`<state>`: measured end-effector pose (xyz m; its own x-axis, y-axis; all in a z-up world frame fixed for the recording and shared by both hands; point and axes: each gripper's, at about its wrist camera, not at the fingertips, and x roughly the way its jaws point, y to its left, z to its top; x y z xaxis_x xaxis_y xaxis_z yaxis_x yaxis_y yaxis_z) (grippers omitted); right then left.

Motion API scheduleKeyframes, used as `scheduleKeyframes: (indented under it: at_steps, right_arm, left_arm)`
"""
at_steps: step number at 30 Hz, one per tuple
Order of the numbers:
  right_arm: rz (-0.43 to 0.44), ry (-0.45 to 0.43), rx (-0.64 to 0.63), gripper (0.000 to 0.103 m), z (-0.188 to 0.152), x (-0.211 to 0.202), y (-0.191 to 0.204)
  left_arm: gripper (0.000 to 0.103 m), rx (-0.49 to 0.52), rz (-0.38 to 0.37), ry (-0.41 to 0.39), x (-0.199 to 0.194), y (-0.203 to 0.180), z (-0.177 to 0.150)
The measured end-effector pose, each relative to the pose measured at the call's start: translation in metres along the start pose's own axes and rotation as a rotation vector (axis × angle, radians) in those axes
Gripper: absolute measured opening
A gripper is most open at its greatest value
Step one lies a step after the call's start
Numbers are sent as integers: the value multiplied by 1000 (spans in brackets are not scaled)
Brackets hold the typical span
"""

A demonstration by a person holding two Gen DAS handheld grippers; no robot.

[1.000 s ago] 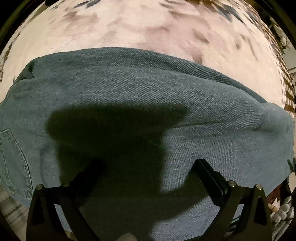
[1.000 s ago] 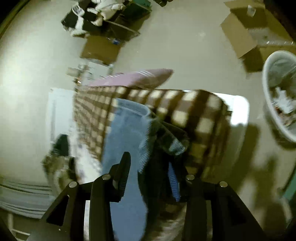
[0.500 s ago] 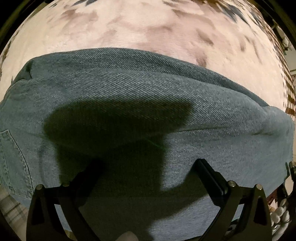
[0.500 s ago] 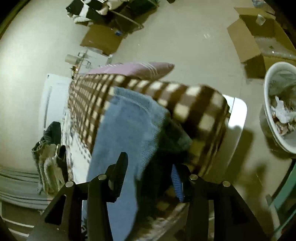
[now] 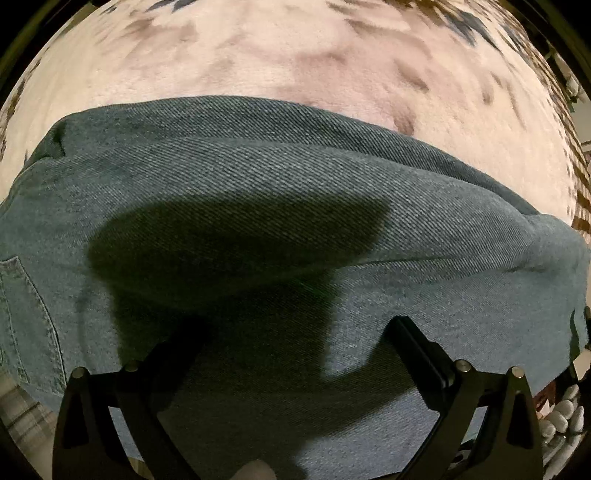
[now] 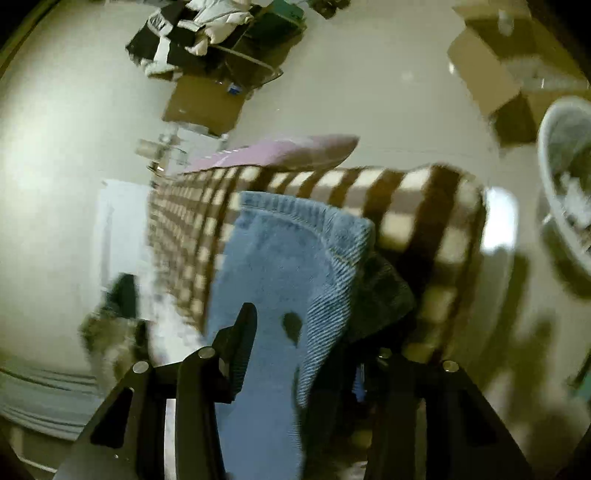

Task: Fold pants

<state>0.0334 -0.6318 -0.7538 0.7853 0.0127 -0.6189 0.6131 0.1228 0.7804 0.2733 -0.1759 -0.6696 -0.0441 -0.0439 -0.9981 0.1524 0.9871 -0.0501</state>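
The blue denim pants (image 5: 295,206) lie folded on a pale patterned blanket (image 5: 258,55) and fill the left wrist view. A back pocket (image 5: 26,317) shows at the left edge. My left gripper (image 5: 295,339) hovers open just above the denim, its shadow on the cloth. In the right wrist view my right gripper (image 6: 314,343) holds a hanging part of the pants (image 6: 280,266), hem end away from me, lifted above the bed. The right finger is hidden behind the cloth.
A brown checked blanket (image 6: 406,206) covers the bed below, with a pink pillow (image 6: 288,151) beyond it. On the floor are cardboard boxes (image 6: 491,62), a white laundry basket (image 6: 565,177) at the right, and a pile of clothes (image 6: 199,33).
The right gripper has swung with the hanging denim, so the bed and floor shift in its view. The left gripper has stayed nearly still over the folded pants.
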Motion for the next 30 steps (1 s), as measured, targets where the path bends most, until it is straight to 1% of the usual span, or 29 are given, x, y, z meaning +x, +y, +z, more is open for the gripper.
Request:
scheduleKeyframes:
  at_steps: [1, 2, 3, 4, 6, 7, 8, 9, 10, 11, 14, 16, 18, 21, 24, 26, 27, 29, 30]
  right_arm:
    - [74, 7, 17, 43, 2, 2, 0]
    - [92, 7, -1, 42, 4, 5, 3]
    - [91, 17, -28, 42, 6, 9, 7]
    - [88, 39, -47, 45, 8, 17, 9]
    - [91, 63, -2, 46, 11, 31, -1]
    - [118, 55, 22, 45, 13, 34, -4]
    - [115, 62, 21, 45, 15, 35, -2]
    - [99, 67, 4, 43, 15, 35, 2]
    - [79, 61, -32, 22, 14, 32, 10]
    - [55, 51, -70, 11, 12, 29, 18]
    - [67, 39, -149, 9, 4, 15, 48]
    - [83, 43, -208, 9, -5, 8, 73]
    - [103, 52, -270, 8, -17, 1, 100]
    - [141, 86, -381, 8, -50, -9, 147]
    - [171, 142, -462, 8, -91, -9, 183]
    - [189, 196, -524, 8, -129, -4, 206]
    - [196, 234, -565, 8, -154, 1, 218]
    - [199, 292, -618, 8, -194, 13, 230]
    - [196, 334, -646, 8, -222, 24, 234]
  left_arm:
    - [103, -4, 5, -3, 0, -1, 0]
    - [103, -7, 7, -7, 0, -3, 0]
    - [103, -10, 8, -9, 0, -3, 0]
    - [103, -16, 9, -13, 0, -3, 0]
    - [103, -26, 11, -18, 1, -4, 0]
    - [103, -29, 12, -21, 1, -6, 0]
    - [103, -30, 13, -24, 0, -7, 0]
    - [103, -32, 11, -27, 0, -7, 0]
    - [103, -37, 8, -30, -2, -7, -1]
    - [103, -37, 4, -34, -5, -9, -2]
    - [103, -34, -9, -57, -16, -8, -7]
    - [103, -46, -44, -77, -30, -4, -13]
    - [103, -62, -60, -90, -42, 1, -19]
    - [103, -86, -90, -116, -63, 18, -31]
    - [103, -125, -120, -140, -87, 48, -46]
    - [103, -164, -145, -155, -101, 73, -59]
    - [103, -179, -148, -158, -106, 83, -65]
    - [103, -220, -155, -171, -113, 115, -79]
    - [103, -237, -154, -175, -117, 128, -86]
